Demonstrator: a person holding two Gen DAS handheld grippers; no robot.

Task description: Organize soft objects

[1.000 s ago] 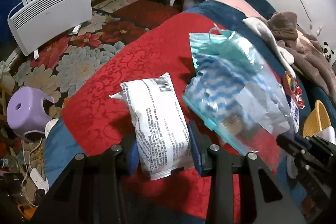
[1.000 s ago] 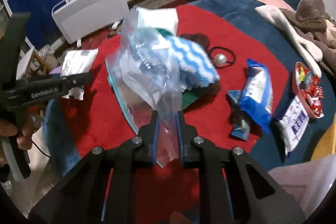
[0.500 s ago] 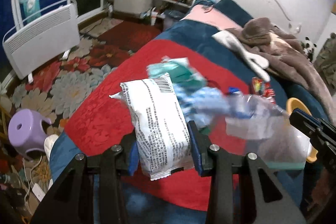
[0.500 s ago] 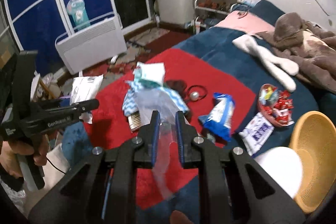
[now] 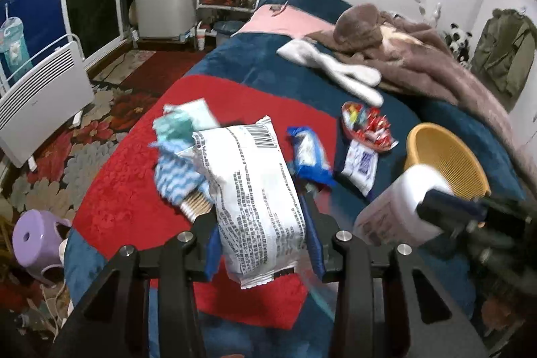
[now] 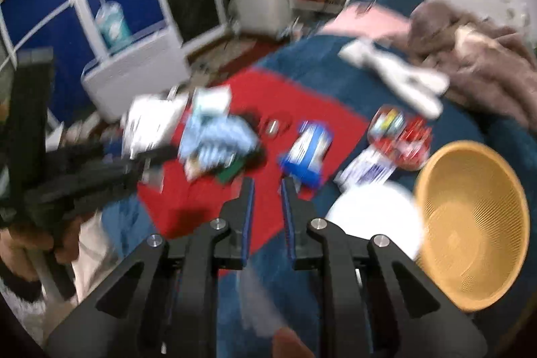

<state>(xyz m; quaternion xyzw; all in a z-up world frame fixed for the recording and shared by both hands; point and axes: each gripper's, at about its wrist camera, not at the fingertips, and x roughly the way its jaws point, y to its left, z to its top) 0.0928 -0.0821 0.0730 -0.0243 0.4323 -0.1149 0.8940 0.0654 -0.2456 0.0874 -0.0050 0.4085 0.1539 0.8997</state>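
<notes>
My left gripper (image 5: 260, 213) is shut on a white printed snack packet (image 5: 255, 197) and holds it above the red blanket (image 5: 127, 190). My right gripper (image 6: 266, 187) is open and empty, above the bed's front edge; it shows at the right of the left wrist view (image 5: 470, 217). A pile of blue-and-white striped and teal cloths (image 5: 178, 163) lies on the red blanket; it shows blurred in the right wrist view (image 6: 214, 143). A thin clear bag edge (image 5: 319, 294) hangs below my left gripper.
A blue snack pack (image 5: 308, 153), a white pouch (image 5: 360, 163), a bowl of red sweets (image 5: 367, 126), a yellow basket (image 5: 446, 163) and a white roll (image 5: 402, 207) lie on the bed. A brown blanket (image 5: 419, 56) is behind. A heater (image 5: 40, 96) and purple stool (image 5: 37, 240) stand on the floor.
My right gripper has opened and let go of the clear bag; the cloths now lie on the red blanket. Both grippers pulled back and up. My left gripper still holds the packet.
</notes>
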